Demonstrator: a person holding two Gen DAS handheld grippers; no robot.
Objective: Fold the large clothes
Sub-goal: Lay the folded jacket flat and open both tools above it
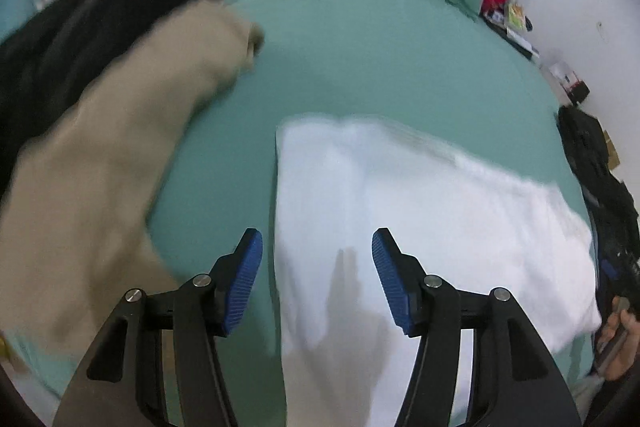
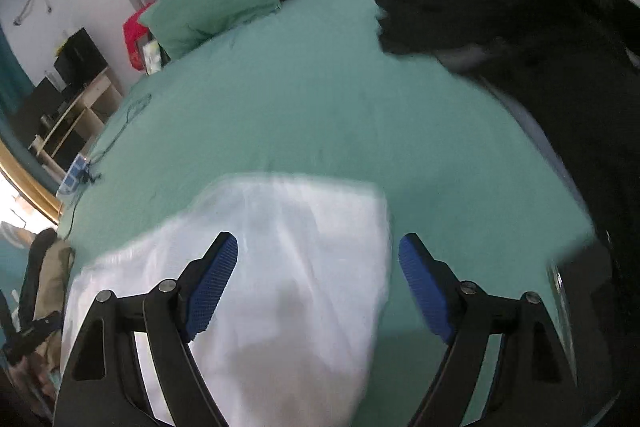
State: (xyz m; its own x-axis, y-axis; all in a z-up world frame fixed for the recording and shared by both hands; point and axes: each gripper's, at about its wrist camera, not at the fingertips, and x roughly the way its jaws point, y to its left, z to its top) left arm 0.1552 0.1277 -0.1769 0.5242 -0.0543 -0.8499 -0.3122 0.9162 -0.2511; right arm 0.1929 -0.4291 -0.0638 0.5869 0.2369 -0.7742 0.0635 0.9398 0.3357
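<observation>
White folded garment (image 1: pixel 400 219) lengthwise across bed (image 1: pixel 380 67)

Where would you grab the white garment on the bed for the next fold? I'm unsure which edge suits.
Probably the two near corners of the white garment, one per gripper. It lies flat on the green sheet as a rough rectangle with straight side edges, so coming down from above at its near end looks best. The left gripper and right gripper already hover there, jaws open.
</observation>
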